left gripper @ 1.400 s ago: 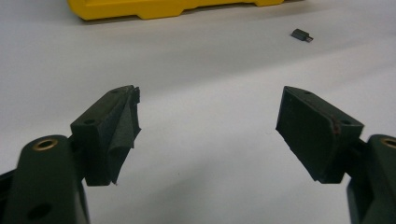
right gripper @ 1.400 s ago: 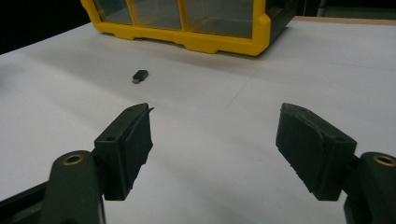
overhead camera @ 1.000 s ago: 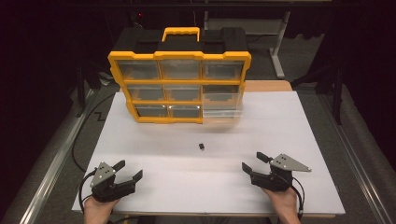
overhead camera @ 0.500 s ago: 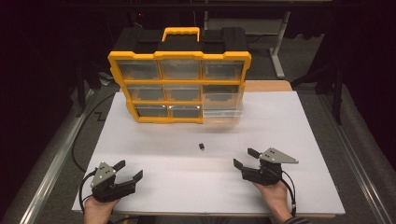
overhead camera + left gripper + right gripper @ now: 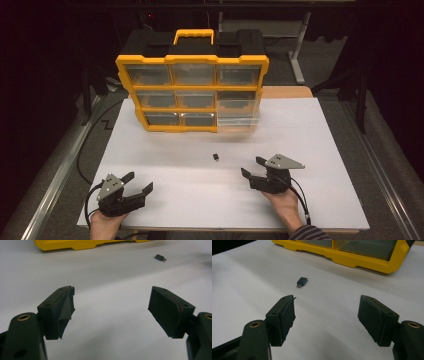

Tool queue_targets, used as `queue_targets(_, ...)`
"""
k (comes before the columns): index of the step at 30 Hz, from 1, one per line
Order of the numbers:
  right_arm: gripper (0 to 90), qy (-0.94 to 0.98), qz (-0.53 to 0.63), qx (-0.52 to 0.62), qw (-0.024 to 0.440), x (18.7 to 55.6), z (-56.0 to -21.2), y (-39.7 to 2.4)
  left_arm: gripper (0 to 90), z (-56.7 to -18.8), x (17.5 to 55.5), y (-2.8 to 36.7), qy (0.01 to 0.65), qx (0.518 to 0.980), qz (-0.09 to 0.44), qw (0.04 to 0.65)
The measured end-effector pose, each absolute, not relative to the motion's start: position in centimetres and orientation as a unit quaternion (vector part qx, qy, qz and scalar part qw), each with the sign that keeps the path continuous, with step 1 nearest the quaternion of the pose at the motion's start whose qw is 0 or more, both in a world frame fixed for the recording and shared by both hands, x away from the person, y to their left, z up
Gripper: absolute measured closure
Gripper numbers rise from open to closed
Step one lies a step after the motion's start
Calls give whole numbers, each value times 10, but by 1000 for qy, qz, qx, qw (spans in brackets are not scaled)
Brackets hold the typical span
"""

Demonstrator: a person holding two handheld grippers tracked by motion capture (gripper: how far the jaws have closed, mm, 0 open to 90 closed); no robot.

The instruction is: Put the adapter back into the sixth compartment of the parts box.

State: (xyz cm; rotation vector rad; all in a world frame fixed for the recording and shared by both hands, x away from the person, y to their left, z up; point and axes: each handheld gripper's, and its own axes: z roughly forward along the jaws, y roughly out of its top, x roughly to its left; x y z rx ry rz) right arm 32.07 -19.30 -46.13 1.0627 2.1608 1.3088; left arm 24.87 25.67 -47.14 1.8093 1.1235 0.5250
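At the near left edge of the white table point(image 5: 320, 150), the left gripper point(image 5: 139, 183) rests with its jaws spread wide and nothing between them. Further right and toward the middle, a small black plug adapter point(image 5: 216, 157) lies alone on the bare surface, in front of the yellow drawer organizer point(image 5: 192, 90), whose lower right clear drawer point(image 5: 239, 116) stands pulled out. At the right, the right gripper point(image 5: 252, 167) points toward the adapter, jaws wide though they have just been closing a little, nothing between them. The adapter is tiny and flat; a jaw tip could likely nudge it, sliding it away, or pinch it off-centre so it flips out.
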Motion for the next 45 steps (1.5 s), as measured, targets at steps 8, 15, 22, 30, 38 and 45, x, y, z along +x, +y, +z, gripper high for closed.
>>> queue_targets(8,333,788,451,373,194,328,-459,-176,212,-471,249,257,455,732,212,460)
queue_targets(15,351,801,438,365,184,336,-453,-159,212,-471,249,257,452,735,211,459)
queue_targets(22,408,822,408,364,158,346,-448,-140,212,-471,249,257,451,738,208,458)
queue_targets(30,426,852,367,342,151,358,-442,-116,208,-471,249,256,446,741,206,458)
queue_targets(38,441,870,334,334,142,373,-438,-94,205,-472,251,257,448,739,203,459)
queue_targets(45,452,882,303,333,136,384,-442,-79,205,-472,251,257,447,740,201,460)
